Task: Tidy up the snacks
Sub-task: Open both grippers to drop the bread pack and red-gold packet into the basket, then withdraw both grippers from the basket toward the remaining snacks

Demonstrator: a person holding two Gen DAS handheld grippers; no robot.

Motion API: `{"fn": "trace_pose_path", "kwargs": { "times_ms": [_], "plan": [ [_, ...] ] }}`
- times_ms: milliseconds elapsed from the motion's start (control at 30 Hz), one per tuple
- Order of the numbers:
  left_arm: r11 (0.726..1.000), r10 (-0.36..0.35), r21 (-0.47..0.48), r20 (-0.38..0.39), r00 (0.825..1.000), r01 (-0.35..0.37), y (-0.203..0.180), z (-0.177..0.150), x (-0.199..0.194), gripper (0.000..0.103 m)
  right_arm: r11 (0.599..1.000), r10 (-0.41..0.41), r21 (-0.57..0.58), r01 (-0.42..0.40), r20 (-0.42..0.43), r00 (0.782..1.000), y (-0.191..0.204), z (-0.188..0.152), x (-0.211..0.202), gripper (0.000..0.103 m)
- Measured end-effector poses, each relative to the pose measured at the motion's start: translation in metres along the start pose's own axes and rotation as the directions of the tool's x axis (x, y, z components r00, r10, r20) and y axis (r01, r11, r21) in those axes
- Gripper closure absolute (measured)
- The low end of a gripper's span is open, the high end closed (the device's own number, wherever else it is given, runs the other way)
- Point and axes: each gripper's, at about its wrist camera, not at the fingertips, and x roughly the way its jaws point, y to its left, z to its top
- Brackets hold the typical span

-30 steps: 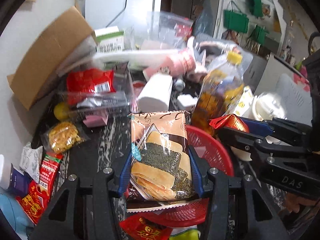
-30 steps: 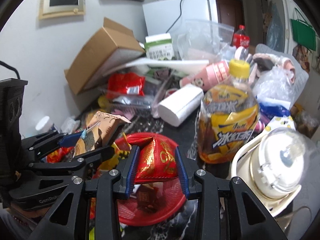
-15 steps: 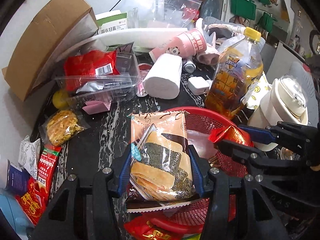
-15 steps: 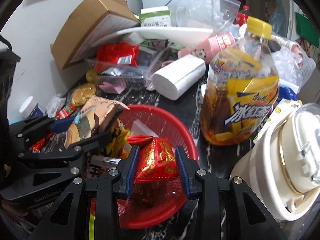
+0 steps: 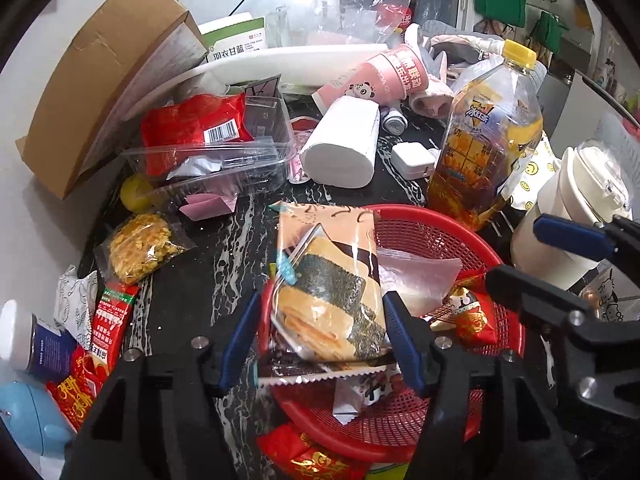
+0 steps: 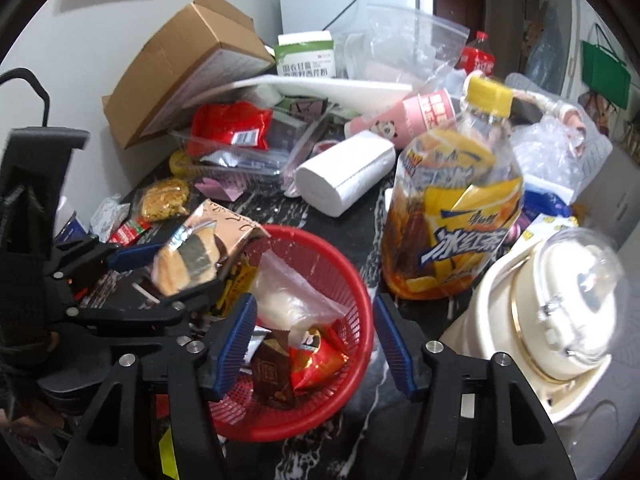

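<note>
My left gripper (image 5: 322, 340) is shut on a seaweed cracker packet (image 5: 326, 280) and holds it over the near-left rim of the red basket (image 5: 448, 232). The packet also shows in the right wrist view (image 6: 188, 256). My right gripper (image 6: 312, 344) is open and empty above the red basket (image 6: 352, 280). A red-and-gold snack pouch (image 6: 316, 360) lies in the basket beside a brown packet (image 6: 272, 376) and a clear bag (image 6: 288, 300). The pouch also shows in the left wrist view (image 5: 468, 312).
A large iced-tea bottle (image 6: 452, 208) stands right of the basket, a cream kettle (image 6: 552, 320) further right. Behind lie a tissue roll (image 5: 344, 144), a clear tray (image 5: 216, 160) with a red packet, a cardboard box (image 5: 100, 76). Loose snacks (image 5: 136, 248) lie left.
My right gripper has opened and the red-and-gold pouch has dropped into the basket. Both grippers have come lower over the basket. The left gripper still holds the cracker packet.
</note>
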Motion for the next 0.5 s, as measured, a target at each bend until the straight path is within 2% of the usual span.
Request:
{"fn": "trace_pose_path", "kwargs": {
  "times_ms": [300,500],
  "plan": [
    [1.0,0.011,-0.001,0.04,0.999,-0.011,-0.005,0.0,-0.022,0.042,1.0,-0.012,0.008,0.012,0.045,0.999,-0.001,-0.003,-0.025,0.042],
    [1.0,0.004,-0.024,0.102,0.995,-0.001,0.001,-0.008,-0.05,0.042,0.999,-0.01,0.044,0.007,0.071,0.997,0.0,-0.017,-0.049,0.042]
  ]
}}
